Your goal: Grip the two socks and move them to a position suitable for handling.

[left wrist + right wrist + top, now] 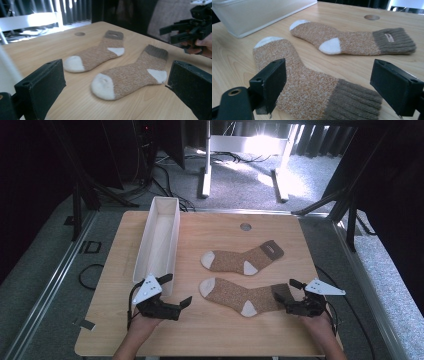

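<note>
1. On the tabletop (150, 330), two brown socks are lying flat side by side, toes pointing toward the long white bin (159, 237) at the left, cuffs toward the right edge.
2. The near sock (245, 296) is sitting between the two hands; the far sock (241, 259) is resting just beyond it, apart from it and untouched.
3. The right gripper (286, 296) is hanging at the near sock's ribbed cuff, jaws spread wide with the cuff lying between them in the right gripper view, not yet pinched. Likely lining up for a grab at that end.
4. The left gripper (176, 291) is hovering near the same sock's white toe, jaws released and holding nothing; the left gripper view is framing the toe between them.
5. Judgement: both grippers are aiming at opposite ends of one sock, probably so it can be lifted stretched rather than bunched.
6. The bin is standing empty beside the left gripper, a likely destination.
</note>
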A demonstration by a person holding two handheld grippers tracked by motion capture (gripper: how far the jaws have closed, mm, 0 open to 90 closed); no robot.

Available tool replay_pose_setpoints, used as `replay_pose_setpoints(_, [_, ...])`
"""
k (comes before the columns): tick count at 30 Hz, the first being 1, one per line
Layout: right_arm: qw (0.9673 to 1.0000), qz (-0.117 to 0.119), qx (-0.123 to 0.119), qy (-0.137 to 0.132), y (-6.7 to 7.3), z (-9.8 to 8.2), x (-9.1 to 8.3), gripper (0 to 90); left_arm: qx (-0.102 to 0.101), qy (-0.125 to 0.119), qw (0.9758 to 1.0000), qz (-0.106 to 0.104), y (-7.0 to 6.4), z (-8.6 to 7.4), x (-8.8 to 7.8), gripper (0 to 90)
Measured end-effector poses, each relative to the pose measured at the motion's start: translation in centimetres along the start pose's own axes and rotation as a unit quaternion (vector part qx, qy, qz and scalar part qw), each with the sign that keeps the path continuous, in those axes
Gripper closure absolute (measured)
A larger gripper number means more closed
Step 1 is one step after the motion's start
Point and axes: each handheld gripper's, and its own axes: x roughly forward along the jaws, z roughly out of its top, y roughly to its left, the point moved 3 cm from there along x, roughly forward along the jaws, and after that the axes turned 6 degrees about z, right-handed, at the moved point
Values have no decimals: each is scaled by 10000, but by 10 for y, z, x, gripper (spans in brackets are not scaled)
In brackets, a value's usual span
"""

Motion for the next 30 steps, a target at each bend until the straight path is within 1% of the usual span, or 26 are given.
replay_pose_setpoints(5, [10000,-19,-15,94,0,-3,4,132,30,168,9996,-220,-9,-3,20,14])
replay_pose_setpoints(10, [9998,-46,-9,204,-4,-7,7,132,80,349,9986,-377,-16,-7,39,14])
replay_pose_setpoints(11, [9997,-45,-2,240,-5,-9,8,132,89,383,9985,-389,-17,-8,43,14])
replay_pose_setpoints(12, [9997,-45,-2,240,-5,-9,8,132,89,383,9985,-389,-17,-8,43,14])
replay_pose_setpoints(13, [9996,-53,39,278,-6,-12,9,132,81,463,9980,-427,-19,-10,51,14])
replay_pose_setpoints(14, [9996,-53,39,278,-6,-12,9,132,81,463,9980,-427,-19,-10,51,14])
replay_pose_setpoints(16, [9995,-59,75,307,-9,-15,10,133,82,559,9972,-495,-20,-12,58,15])
replay_pose_setpoints(17, [9995,-56,110,297,-10,-17,9,188,163,716,9958,-541,-22,-15,66,15])
replay_pose_setpoints(18, [9995,-56,110,297,-10,-17,9,188,163,716,9958,-541,-22,-15,66,17])
replay_pose_setpoints(19, [9994,-32,99,316,-11,-18,9,206,209,767,9953,-551,-23,-17,69,17])
replay_pose_setpoints(20, [9992,-98,28,385,-11,-20,9,205,239,853,9942,-606,-24,-19,75,64])
replay_pose_setpoints(21, [9992,-98,28,385,-11,-20,9,205,239,853,9942,-606,-24,-19,75,64])
replay_pose_setpoints(22, [9990,-104,14,427,-11,-20,9,205,258,908,9939,-575,-25,-20,78,64])
replay_pose_setpoints(23, [9988,-103,27,482,-12,-21,10,205,262,981,9929,-621,-25,-22,83,68])
replay_pose_setpoints(24, [9985,-123,5,525,-12,-22,11,205,270,995,9927,-631,-25,-22,85,96])
replay_pose_setpoints(25, [9983,-143,-3,559,-12,-22,11,209,322,1034,9925,-573,-25,-24,88,129])
replay_pose_setpoints(26, [9980,-180,-13,608,-13,-23,12,211,326,1044,9924,-562,-25,-24,90,149])
replay_pose_setpoints(27, [9979,-199,-21,617,-13,-23,12,214,321,1101,9918,-558,-24,-25,94,151])
replay_pose_setpoints(28, [9977,-203,-23,649,-14,-23,13,222,349,1141,9916,-494,-23,-26,97,162])
replay_pose_setpoints(29, [9974,-236,-37,677,-14,-24,13,222,350,1151,9915,-492,-23,-27,100,168])
replay_pose_setpoints(30, [9973,-264,-54,676,-15,-24,13,222,381,1207,9909,-454,-22,-28,103,194])
